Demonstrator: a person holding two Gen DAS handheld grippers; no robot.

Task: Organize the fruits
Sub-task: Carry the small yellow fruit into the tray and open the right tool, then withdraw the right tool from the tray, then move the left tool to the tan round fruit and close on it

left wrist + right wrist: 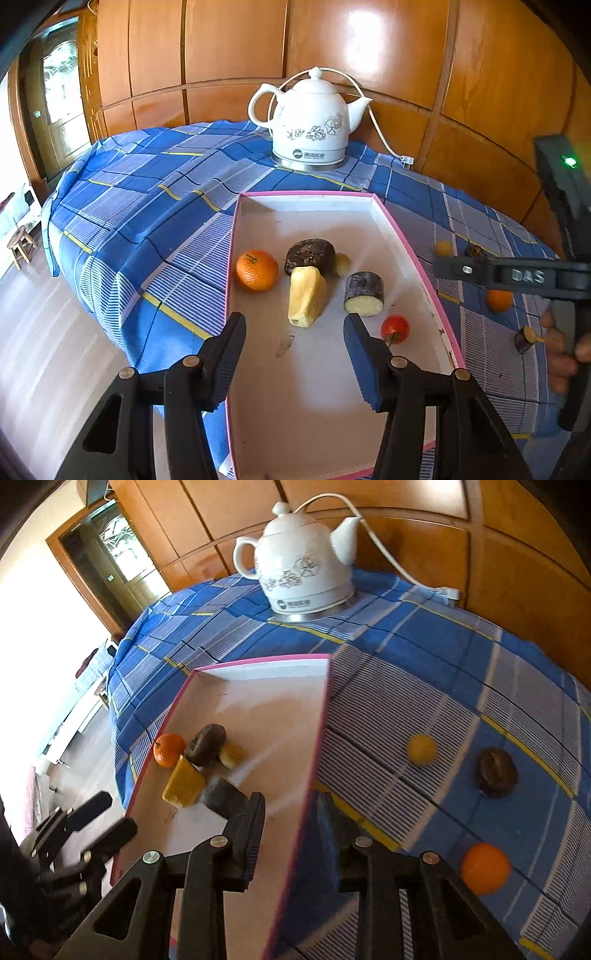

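Fruits lie partly in the pink-rimmed box [413,236] and partly loose on the blue checked tablecloth [155,206]. Inside the box, an orange [256,270] sits against the left wall, with a dark round piece [310,254], a pale yellow chunk [306,295] and a small yellowish fruit [341,264] clustered beside it; a dark-skinned slice with a pale cut face [364,293] and a red tomato [394,328] lie nearer the right wall. On the cloth, beyond the box's right edge, rest a yellow fruit [421,750], a dark round piece [496,772] and another orange [485,867], well apart from each other. My left gripper [295,325] hangs over the near end of the box, jaws apart with nothing between them. My right gripper [291,801] straddles the box's right wall, jaws apart and holding nothing. A white kettle [312,122] stands at the cloth's far edge against the wood panelling [229,44].
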